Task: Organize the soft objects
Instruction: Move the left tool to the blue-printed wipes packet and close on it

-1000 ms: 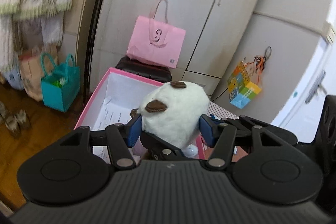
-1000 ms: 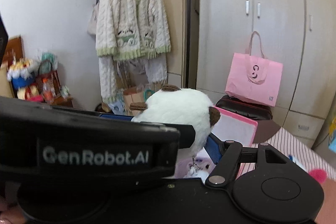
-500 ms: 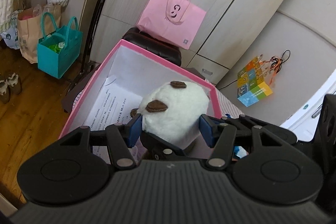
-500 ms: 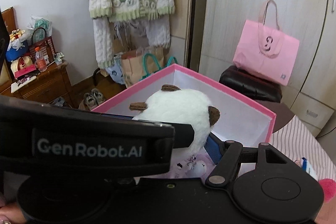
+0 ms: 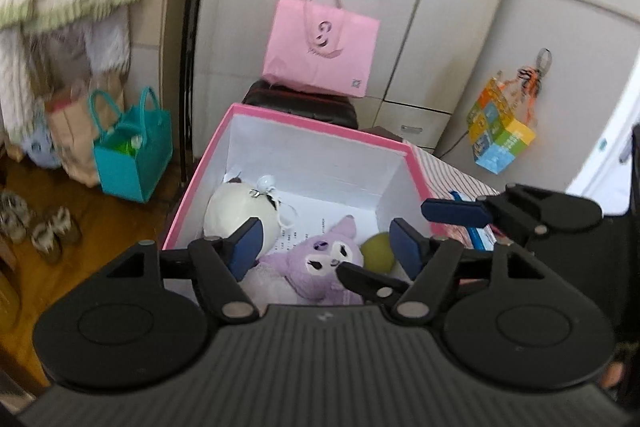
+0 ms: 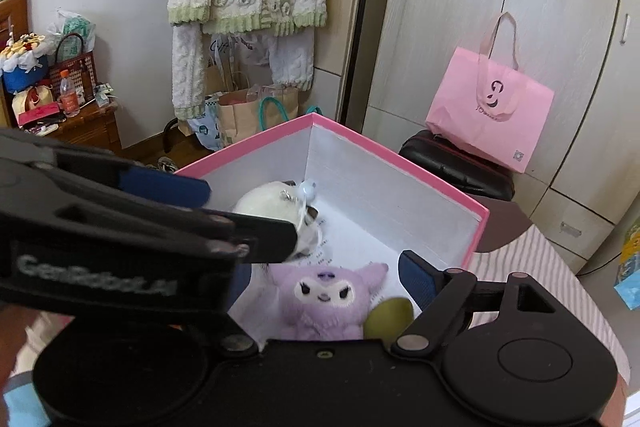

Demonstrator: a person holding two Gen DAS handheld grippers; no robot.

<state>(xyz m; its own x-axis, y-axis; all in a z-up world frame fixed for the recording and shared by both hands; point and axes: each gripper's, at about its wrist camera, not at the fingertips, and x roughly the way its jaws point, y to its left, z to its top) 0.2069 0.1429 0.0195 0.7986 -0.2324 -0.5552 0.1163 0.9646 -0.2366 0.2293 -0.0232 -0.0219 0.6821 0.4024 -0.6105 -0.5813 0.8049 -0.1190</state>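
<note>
Hovering over the pink box (image 5: 320,131), both claws are opening with nothing between their blue pads. The left claw (image 5: 324,241) is hanging above the near edge of the box, empty. The right claw (image 6: 320,279) is hanging beside it, also gripping nothing, with the left claw's body crossing in front of its left finger. Inside the box, 3 soft things are lying on a printed paper sheet (image 5: 308,227): the white plush (image 5: 236,207) is resting against the box's left wall, the purple plush (image 5: 320,263) is lying face up at the near side, and a green ball (image 5: 378,251) is sitting just beside the purple plush, toward the box's right wall.
</note>
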